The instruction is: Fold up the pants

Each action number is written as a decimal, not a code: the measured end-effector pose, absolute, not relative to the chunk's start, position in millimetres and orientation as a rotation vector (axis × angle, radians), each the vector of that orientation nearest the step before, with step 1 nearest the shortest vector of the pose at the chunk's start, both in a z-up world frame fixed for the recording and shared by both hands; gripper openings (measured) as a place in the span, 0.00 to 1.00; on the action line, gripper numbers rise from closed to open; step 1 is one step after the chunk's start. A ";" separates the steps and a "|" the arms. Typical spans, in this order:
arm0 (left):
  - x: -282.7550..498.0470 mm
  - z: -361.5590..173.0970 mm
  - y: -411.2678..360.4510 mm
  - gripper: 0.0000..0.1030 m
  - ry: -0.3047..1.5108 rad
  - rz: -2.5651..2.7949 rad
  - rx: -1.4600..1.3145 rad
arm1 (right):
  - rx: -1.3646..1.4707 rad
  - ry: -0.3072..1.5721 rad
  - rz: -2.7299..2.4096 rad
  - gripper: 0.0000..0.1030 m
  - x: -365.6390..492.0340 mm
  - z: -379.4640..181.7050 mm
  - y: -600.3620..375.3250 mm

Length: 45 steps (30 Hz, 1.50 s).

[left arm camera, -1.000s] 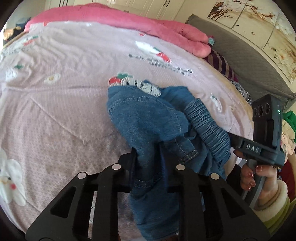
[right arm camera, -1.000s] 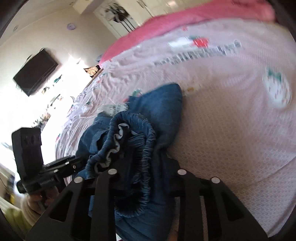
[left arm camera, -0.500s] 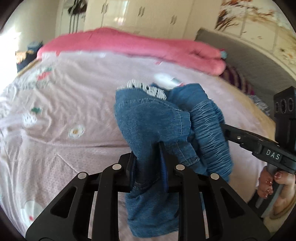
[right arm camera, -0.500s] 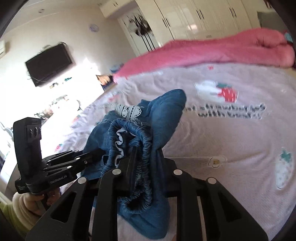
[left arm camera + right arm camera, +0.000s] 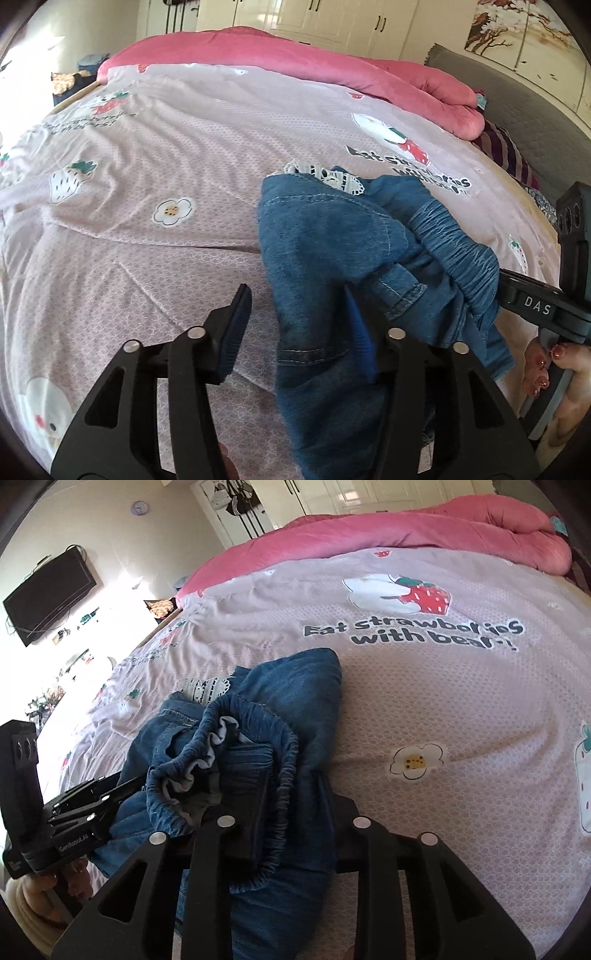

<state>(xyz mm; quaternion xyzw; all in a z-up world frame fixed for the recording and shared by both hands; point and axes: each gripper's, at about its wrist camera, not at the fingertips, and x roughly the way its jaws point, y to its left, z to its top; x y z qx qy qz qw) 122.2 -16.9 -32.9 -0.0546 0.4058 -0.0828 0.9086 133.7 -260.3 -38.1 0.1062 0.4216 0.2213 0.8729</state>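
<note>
Small blue denim pants [image 5: 332, 258] with a white lace trim [image 5: 325, 175] lie bunched on the pink bed sheet [image 5: 147, 147]. My left gripper [image 5: 299, 321] is open, its jaws wide apart, with the denim lying loose against its right finger. My right gripper [image 5: 291, 801] is open too, and the gathered elastic waistband [image 5: 258, 746] drapes over its left finger. In the right wrist view the pants [image 5: 295, 686] rest on the sheet [image 5: 443, 701], with the left gripper's body [image 5: 55, 830] at the lower left. The right gripper's body [image 5: 546, 306] shows at the right edge of the left wrist view.
A rolled pink blanket [image 5: 295, 55] lies along the far side of the bed. A grey headboard [image 5: 517, 103] stands at the right. White wardrobes [image 5: 332, 18] line the back wall. A black TV [image 5: 48, 594] hangs on the left wall.
Both grippers have opened and let go of the denim. The pants have dropped from being held up onto the sheet.
</note>
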 end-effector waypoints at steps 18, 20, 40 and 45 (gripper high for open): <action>75.5 21.4 -12.4 0.71 0.722 -0.150 -0.085 | 0.168 0.671 0.454 0.59 72.8 35.7 -269.0; 69.3 26.6 -11.6 0.73 0.708 -0.150 -0.084 | 0.152 0.642 0.450 0.62 65.1 43.0 -269.3; 7.3 42.7 -23.7 0.91 0.642 -0.129 -0.050 | 0.007 0.480 0.377 0.95 -12.5 69.5 -269.2; -8.7 38.3 -23.2 0.91 0.651 -0.128 -0.038 | -0.025 0.478 0.355 0.95 -30.7 61.4 -268.7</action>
